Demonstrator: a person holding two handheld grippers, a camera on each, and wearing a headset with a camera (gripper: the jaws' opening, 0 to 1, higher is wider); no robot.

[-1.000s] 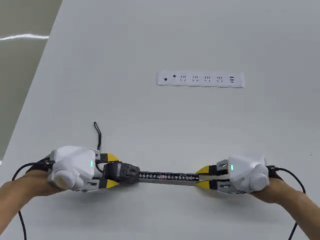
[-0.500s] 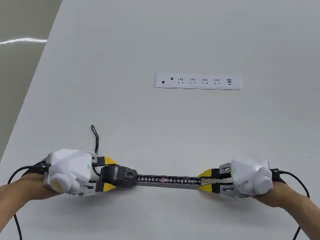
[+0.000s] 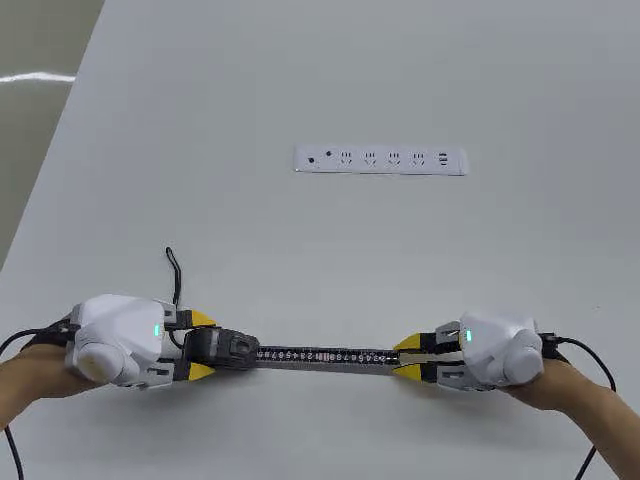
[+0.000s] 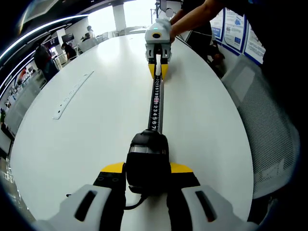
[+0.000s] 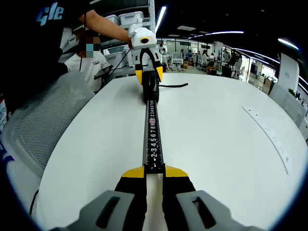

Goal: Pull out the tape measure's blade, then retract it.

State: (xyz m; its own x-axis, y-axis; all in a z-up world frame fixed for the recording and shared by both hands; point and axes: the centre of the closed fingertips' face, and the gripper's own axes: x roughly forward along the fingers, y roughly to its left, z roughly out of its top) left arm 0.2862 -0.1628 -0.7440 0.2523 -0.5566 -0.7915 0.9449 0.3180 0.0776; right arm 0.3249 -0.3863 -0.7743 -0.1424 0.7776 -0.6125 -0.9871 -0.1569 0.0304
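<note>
Tension explains the hold: left tongs clamp the tape measure's case as an anchor, right tongs pinch the blade, seemingly by its tip, stretched straight between them across the table.

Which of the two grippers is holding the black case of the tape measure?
The left gripper: its jaws clamp the black case. The right gripper pinches only the end of the numbered blade.

Left hand-held gripper, right hand-held gripper: clamped, facing each other.
</note>
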